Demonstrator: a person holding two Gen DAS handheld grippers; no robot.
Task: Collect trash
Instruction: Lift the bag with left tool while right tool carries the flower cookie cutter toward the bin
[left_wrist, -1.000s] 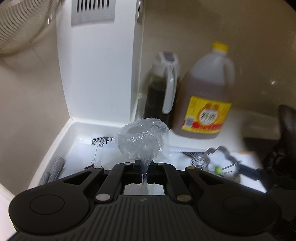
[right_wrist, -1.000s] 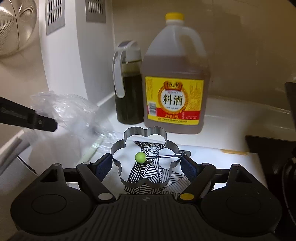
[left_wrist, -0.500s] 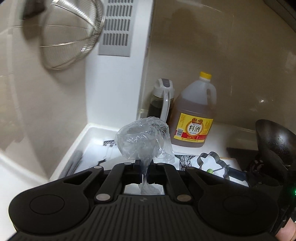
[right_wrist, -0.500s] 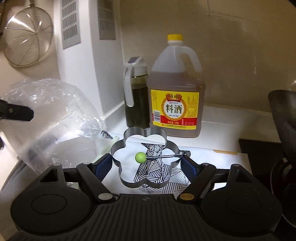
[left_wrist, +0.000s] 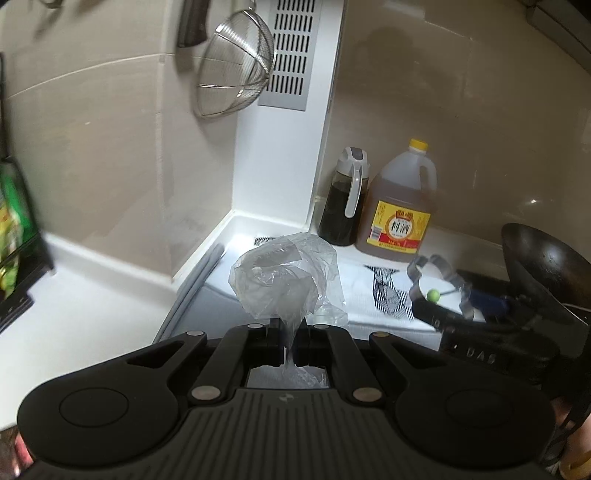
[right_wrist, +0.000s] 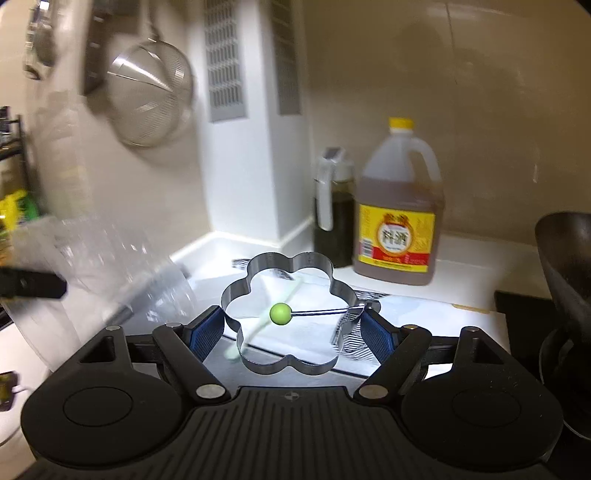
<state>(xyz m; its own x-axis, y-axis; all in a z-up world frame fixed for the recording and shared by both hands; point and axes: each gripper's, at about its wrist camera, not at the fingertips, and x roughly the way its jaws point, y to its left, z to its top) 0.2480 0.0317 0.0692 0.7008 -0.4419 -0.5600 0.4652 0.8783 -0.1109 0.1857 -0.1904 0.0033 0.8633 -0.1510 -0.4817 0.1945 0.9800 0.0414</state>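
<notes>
Two tongs, left pinched on crinkled clear plastic bag, right clamping flower-shaped steel ring (green-knobbed).

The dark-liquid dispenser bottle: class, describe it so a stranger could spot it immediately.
Find the white vented column in the counter's corner. At its foot stands the dispenser bottle, beside a yellow-capped jug. Unlike the jug, it is slimmer, with a grey lid and white handle.

Beige tiled wall, white countertop, vented white column
</notes>
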